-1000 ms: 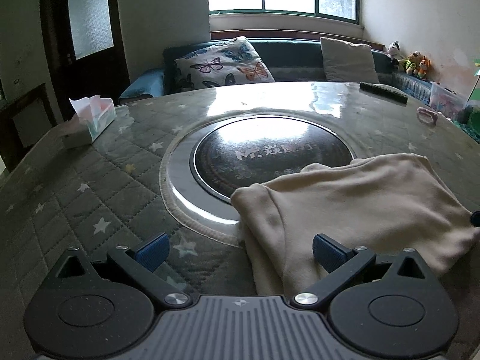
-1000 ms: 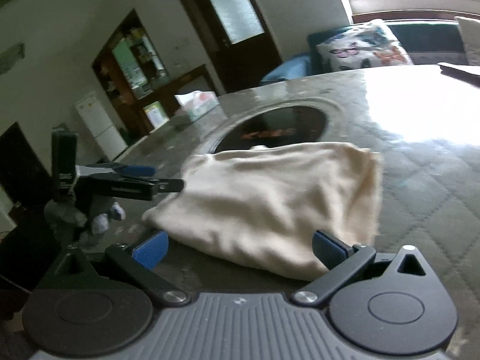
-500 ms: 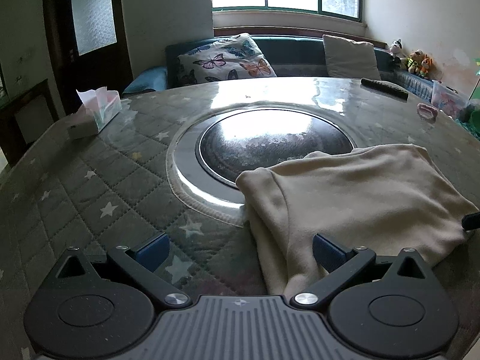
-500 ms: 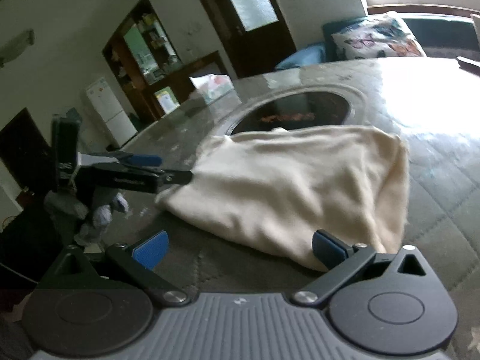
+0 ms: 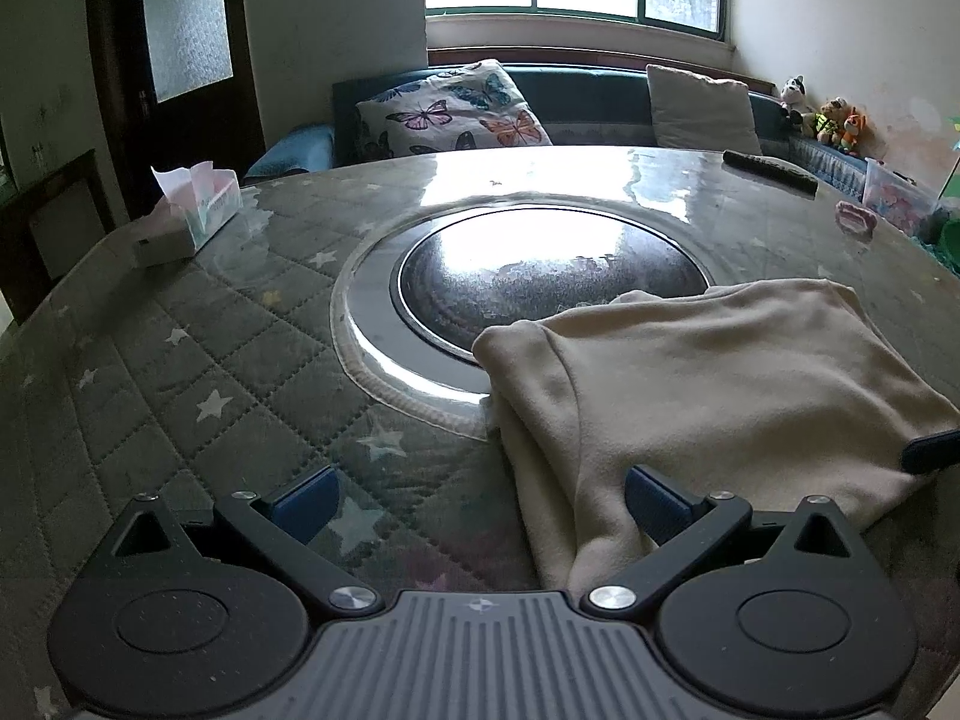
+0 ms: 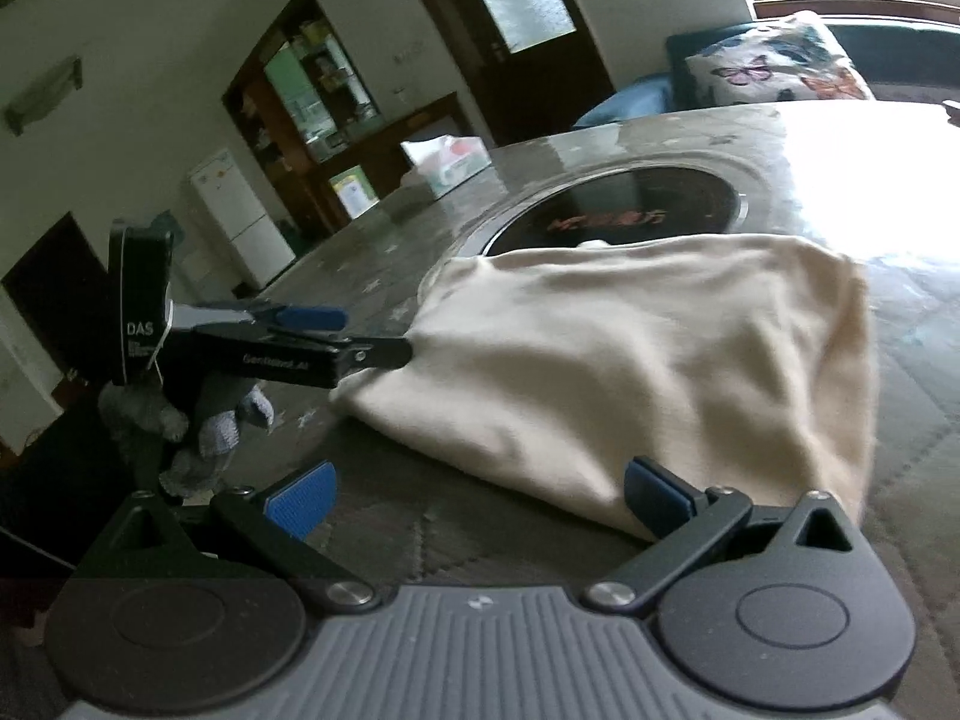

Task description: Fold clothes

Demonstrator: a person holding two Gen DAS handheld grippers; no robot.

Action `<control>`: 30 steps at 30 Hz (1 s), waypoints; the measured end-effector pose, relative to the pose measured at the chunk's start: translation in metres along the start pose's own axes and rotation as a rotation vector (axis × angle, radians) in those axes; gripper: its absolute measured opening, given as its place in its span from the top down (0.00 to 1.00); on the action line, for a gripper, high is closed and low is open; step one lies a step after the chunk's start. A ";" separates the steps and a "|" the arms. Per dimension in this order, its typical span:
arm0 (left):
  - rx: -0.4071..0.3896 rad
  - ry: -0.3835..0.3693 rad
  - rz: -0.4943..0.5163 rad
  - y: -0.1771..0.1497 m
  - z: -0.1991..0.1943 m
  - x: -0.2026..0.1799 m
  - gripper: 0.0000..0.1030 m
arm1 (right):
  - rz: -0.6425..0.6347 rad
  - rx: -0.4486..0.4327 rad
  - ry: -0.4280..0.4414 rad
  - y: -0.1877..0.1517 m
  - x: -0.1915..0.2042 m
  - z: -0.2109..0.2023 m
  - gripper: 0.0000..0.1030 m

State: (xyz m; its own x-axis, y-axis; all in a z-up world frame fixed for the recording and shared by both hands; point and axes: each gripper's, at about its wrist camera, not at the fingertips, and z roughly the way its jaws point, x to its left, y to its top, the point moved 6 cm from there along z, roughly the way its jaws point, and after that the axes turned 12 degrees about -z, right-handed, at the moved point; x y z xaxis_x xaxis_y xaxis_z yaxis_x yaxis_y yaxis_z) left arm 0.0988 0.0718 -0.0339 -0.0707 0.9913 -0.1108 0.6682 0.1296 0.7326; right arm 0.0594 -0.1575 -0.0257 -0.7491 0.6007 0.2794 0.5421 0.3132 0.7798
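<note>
Nearest in the left wrist view, the left gripper (image 5: 480, 495) has its jaws spread wide with nothing between them. Its right finger (image 5: 657, 501) lies over the near corner of the folded cream garment (image 5: 708, 384), while its left finger sits above the bare quilted star cover of the surface (image 5: 198, 372).

The right gripper (image 6: 480, 495) is likewise released, jaws wide apart and empty. Its right finger (image 6: 657, 495) reaches the garment's near edge, and its left finger is over the bare surface (image 6: 936, 420). In this view the garment (image 6: 648, 372) appears as a flat cream bundle, and the left gripper (image 6: 384, 351) comes in from the side, its tip touching or just beside the corner of the cloth; which of the two cannot be told. A gloved hand (image 6: 210, 420) holds its handle.

The garment lies on the near right part of the surface, its far left edge overlapping the rim of the dark round inset (image 5: 546, 270) at the centre.

Farther off, a tissue box (image 5: 192, 210) stands near the far left edge of the surface, and a dark remote (image 5: 771, 171) and a small pink item (image 5: 855, 219) lie toward the far right edge. Beyond the surface, a sofa carries a butterfly cushion (image 5: 450, 114).
</note>
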 end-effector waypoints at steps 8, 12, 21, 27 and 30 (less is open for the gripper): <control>0.002 -0.003 -0.001 -0.001 -0.001 0.001 0.00 | -0.068 -0.002 0.066 0.015 0.022 0.013 0.00; 0.003 -0.005 -0.003 -0.001 -0.001 0.001 0.00 | -0.088 0.000 0.105 0.021 0.033 0.030 0.00; 0.010 -0.019 -0.019 0.000 0.001 0.002 0.00 | -0.050 0.018 0.084 0.012 0.022 0.028 0.00; 0.005 -0.020 -0.024 0.002 -0.002 0.001 0.00 | -0.108 0.018 0.061 0.019 0.030 0.027 0.00; 0.006 -0.022 -0.034 0.003 -0.002 0.003 0.00 | -0.151 0.021 0.041 0.023 0.036 0.032 0.00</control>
State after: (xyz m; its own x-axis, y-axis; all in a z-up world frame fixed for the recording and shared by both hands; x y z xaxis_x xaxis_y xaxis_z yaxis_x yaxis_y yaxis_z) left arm 0.0994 0.0747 -0.0310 -0.0775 0.9856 -0.1503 0.6704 0.1631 0.7238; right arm 0.0572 -0.1050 -0.0154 -0.8372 0.5153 0.1833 0.4301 0.4134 0.8026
